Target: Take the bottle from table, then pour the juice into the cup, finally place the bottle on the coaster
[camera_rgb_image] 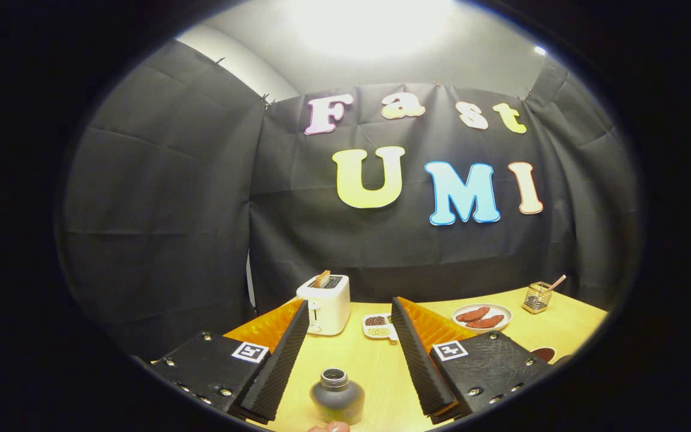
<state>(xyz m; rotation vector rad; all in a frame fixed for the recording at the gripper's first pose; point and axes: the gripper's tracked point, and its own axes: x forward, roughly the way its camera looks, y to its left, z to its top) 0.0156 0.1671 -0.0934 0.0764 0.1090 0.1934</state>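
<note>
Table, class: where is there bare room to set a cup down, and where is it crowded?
Bare wood lies between the open claw fingers, from the bottle up to the toaster. Crowded: snack dish, plate of red pieces and wire holder along the far edge.

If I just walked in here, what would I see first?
You'd likely spot the small dark round bottle with its open top, standing on the light wooden table between the open tongs, which aren't touching it. Beyond the tongs stands a white toaster with a slice of toast poking out. To its right are a white plate of reddish-brown food pieces and a small wire basket.
</note>
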